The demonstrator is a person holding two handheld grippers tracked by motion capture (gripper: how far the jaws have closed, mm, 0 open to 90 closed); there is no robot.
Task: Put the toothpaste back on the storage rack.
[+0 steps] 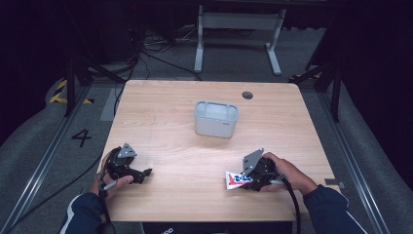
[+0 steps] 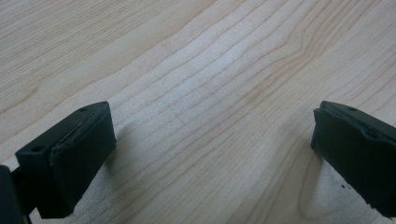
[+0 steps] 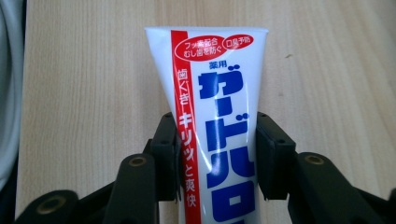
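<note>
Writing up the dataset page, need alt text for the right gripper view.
A white toothpaste tube with blue and red Japanese lettering is clamped between the two black jaws of the right gripper, its flat crimped end pointing away from the camera. Beneath it lies a light wooden table.

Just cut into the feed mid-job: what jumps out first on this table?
The white toothpaste tube with red and blue lettering stands out, clamped between the jaws of the right gripper at the table's near right. Next is the grey container standing alone at the middle of the wooden table. The left gripper sits at the near left with its jaws wide apart over bare wood.
</note>
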